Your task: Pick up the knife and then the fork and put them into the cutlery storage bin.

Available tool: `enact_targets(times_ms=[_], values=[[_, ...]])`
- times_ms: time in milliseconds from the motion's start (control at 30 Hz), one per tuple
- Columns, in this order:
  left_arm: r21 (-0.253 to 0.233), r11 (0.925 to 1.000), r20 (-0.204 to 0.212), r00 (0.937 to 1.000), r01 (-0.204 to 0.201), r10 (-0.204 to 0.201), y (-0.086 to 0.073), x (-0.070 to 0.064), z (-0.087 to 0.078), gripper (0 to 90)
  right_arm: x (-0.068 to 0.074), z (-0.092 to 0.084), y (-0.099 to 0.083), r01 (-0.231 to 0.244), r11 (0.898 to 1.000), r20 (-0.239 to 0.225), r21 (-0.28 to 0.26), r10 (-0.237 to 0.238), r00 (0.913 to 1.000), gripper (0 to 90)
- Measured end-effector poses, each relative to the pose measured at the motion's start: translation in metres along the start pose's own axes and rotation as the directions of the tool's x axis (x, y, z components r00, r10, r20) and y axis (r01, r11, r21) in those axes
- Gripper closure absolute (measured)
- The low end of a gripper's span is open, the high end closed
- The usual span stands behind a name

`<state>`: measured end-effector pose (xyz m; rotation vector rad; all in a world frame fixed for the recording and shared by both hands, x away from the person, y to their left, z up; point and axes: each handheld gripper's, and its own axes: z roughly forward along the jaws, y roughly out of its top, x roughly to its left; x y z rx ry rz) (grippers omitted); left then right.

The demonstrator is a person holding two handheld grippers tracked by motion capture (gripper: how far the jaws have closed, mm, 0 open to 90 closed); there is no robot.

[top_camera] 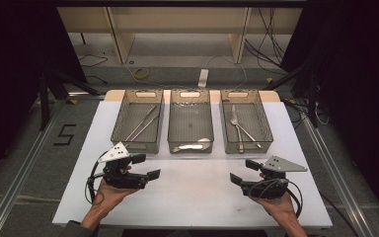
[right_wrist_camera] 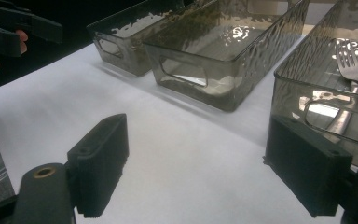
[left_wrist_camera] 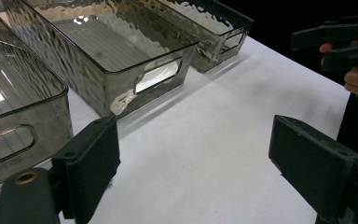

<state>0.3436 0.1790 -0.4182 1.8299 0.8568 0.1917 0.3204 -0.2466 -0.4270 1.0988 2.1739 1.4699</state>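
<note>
— On the white table [top_camera: 192, 197], what sits at the far side?
— Three smoky clear bins in a row. Left bin [top_camera: 137, 121] holds chopsticks [top_camera: 143, 123], middle bin [top_camera: 191, 121] holds a spoon [top_camera: 190, 146] at its near end, and right bin [top_camera: 246, 121] holds forks [top_camera: 239, 128].
— And the grippers?
— Both hover over the bare near half, well apart, with nothing between their jaws. Left gripper [top_camera: 146, 166] is near the left bin's front; its jaws are spread wide and point toward the middle.
— The right one?
— Right gripper [top_camera: 243, 171] is near the right bin's front corner, jaws also spread wide and pointing inward. In the right gripper view, a fork [right_wrist_camera: 349, 60] lies in the bin just beyond one jaw.
— Any contact with the bins?
— None visible; both grippers are apart from them.
</note>
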Motion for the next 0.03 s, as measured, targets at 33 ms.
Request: enact_targets(times_ms=[33], values=[[0.001,1.0000,-0.002,1.0000,-0.001,0.001,0.0000,0.0002,0.0000,15.7,0.0000,-0.0001,0.0000,-0.002,1.000,0.001,0.001,0.002,1.0000,22.0]])
